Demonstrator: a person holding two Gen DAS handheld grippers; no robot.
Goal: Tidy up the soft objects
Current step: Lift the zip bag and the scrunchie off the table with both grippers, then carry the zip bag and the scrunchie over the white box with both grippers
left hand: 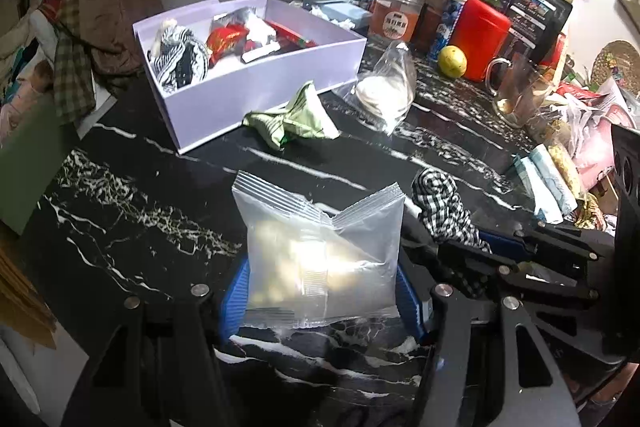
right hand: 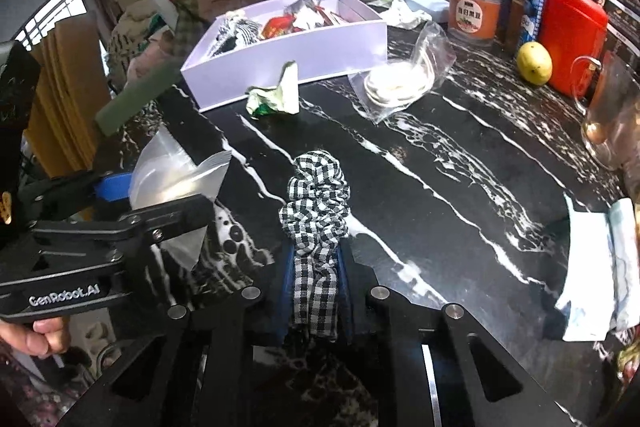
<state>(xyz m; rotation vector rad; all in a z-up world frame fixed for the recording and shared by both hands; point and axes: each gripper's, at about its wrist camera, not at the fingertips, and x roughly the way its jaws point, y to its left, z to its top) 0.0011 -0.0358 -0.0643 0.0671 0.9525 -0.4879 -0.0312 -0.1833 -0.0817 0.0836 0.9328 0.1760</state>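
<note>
Left wrist view is showing the left tool gripping a frosted snack packet between its blue pads, near the table's front edge. Just right of it, the right tool is pinching a checked scrunchie. Behind them, a crumpled green wrapper is lying against the lilac box, which is holding a striped cloth and red packets toward the table's back-left corner. Further right, a clear bag is lying flat. Right wrist view is showing the right tool clamped narrowly on the scrunchie, with a lemon sitting along the back-right edge.
</note>
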